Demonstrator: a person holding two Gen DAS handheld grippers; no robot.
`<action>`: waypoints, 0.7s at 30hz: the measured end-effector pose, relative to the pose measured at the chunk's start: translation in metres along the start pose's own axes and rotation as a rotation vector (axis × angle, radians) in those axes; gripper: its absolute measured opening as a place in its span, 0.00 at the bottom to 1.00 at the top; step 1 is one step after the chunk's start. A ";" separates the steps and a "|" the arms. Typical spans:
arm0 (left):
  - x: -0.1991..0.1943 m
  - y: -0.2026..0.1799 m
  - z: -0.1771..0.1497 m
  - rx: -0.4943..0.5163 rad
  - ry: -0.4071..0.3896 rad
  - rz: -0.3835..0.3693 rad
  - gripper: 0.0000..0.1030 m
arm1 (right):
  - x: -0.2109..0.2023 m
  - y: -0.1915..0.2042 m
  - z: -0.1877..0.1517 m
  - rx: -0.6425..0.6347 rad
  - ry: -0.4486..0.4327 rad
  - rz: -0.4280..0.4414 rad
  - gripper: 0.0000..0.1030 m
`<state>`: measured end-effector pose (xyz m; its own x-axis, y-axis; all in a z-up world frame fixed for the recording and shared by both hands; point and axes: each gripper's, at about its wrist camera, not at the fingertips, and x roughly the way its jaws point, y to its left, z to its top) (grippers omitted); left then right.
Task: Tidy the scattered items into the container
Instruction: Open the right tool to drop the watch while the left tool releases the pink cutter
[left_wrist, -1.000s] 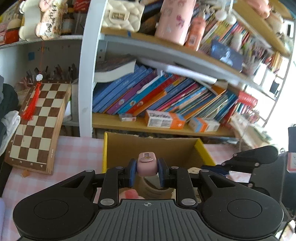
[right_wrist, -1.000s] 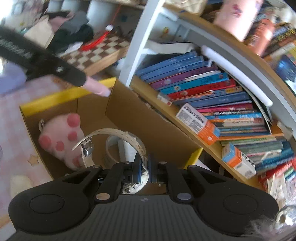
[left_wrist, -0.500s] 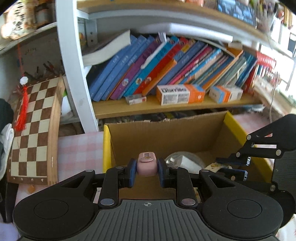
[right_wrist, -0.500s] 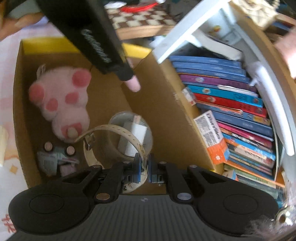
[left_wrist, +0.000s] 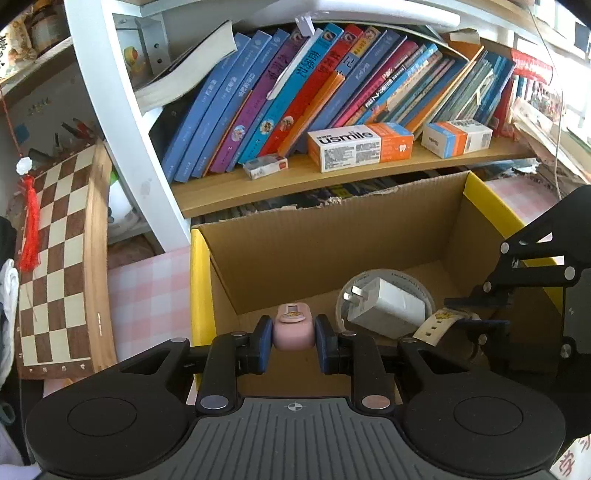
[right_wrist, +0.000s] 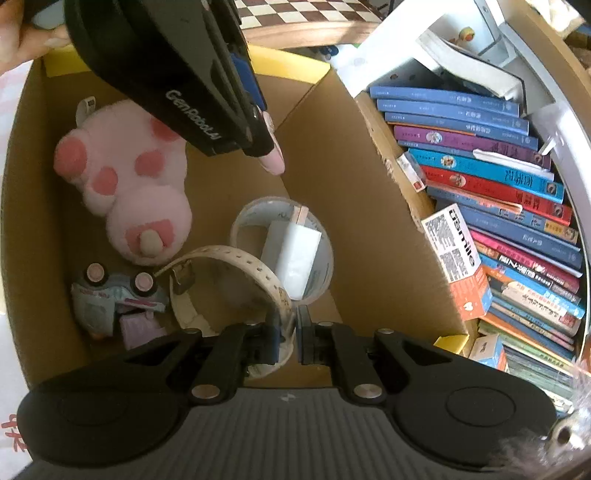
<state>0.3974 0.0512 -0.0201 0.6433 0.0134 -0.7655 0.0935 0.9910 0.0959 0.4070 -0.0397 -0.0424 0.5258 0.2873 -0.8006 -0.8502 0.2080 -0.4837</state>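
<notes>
Left gripper (left_wrist: 294, 334) is level, its 2 blue-padded jaws clamped on a small pink gadget (left_wrist: 293, 326). Right gripper (right_wrist: 287, 334) tilts downward, jaws nearly shut, pinching a cream strap (right_wrist: 258, 271), approx. A hand (right_wrist: 16, 37), prob. the left, shows top-left behind it.

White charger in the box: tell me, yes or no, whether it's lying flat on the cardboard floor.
No. In the right wrist view the white charger sits inside the tape roll, leaning on its rim, not flat on the box floor.
</notes>
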 end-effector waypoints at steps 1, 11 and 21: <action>0.001 0.000 0.000 0.002 0.003 0.000 0.22 | 0.000 0.000 0.000 -0.001 0.001 -0.006 0.07; -0.004 -0.001 0.002 0.000 -0.013 -0.010 0.24 | -0.005 -0.002 -0.001 0.020 -0.016 -0.023 0.27; -0.041 -0.003 0.004 0.013 -0.116 0.006 0.56 | -0.046 -0.023 -0.013 0.211 -0.129 -0.029 0.63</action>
<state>0.3736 0.0470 0.0134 0.7271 0.0027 -0.6865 0.0992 0.9891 0.1090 0.4027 -0.0701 0.0007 0.5606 0.3924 -0.7292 -0.8171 0.4048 -0.4103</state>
